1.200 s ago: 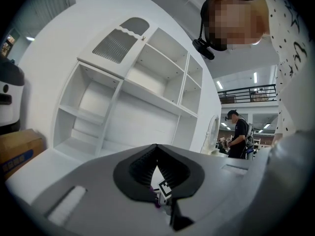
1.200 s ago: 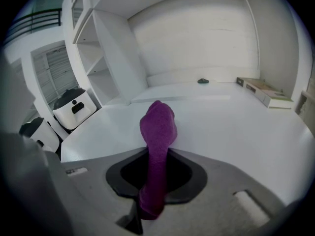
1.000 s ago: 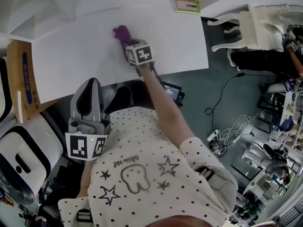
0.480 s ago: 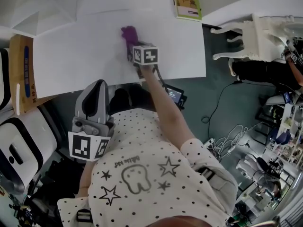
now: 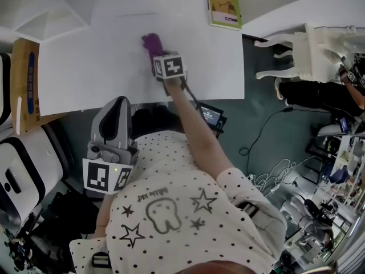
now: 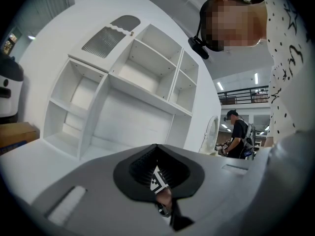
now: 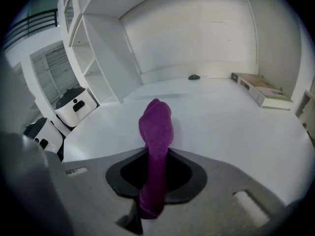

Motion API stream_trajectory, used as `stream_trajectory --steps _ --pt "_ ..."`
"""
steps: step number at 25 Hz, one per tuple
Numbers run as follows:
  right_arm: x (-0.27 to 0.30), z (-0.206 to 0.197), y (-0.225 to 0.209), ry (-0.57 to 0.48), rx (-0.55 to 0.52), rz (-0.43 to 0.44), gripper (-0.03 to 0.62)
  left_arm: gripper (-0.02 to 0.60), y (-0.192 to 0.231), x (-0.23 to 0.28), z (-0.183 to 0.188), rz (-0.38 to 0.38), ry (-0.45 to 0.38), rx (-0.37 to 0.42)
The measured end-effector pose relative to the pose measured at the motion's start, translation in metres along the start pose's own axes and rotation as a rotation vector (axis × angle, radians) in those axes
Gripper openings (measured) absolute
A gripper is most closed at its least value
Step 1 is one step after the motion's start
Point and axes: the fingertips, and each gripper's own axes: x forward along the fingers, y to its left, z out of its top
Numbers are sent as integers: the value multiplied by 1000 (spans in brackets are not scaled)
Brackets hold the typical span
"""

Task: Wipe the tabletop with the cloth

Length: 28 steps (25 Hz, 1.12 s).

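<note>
In the head view the right gripper point(image 5: 155, 57) covers the near end of the cloth point(image 5: 151, 41).

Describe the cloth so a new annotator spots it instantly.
Start at the large white tabletop. Near its middle, the right gripper is shut on a small bunched cloth. It is the only purple thing there; the booklet at the far edge is flat and greenish.

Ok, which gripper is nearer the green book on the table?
Right. The right gripper, clamping the cloth, is on the tabletop short of the book; left gripper hangs off the table's near edge.
</note>
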Motion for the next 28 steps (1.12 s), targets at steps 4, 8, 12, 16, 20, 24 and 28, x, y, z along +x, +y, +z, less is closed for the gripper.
stream_trajectory --steps 4,8,12,16,20,24,28 --pt "-3 0 -9 -2 6 7 63 -5 -5 6 2 13 -19 8" --pt "-6 -1 -15 -11 5 15 63 -5 -10 13 6 15 -24 13" --pt "-8 -2 -21 -16 2 14 63 -5 -12 14 4 25 -15 10" --pt "-11 -4 -31 -13 4 8 63 -5 -15 17 -1 31 1 0" --pt "-16 -7 -45 -14 18 3 64 -5 -20 21 -4 34 5 -7" --pt "-21 -7 -57 -20 27 -2 63 -5 -25 26 -3 33 -4 -5" --pt "-24 -7 -64 -20 23 -2 63 -5 -29 28 -4 34 -6 -7"
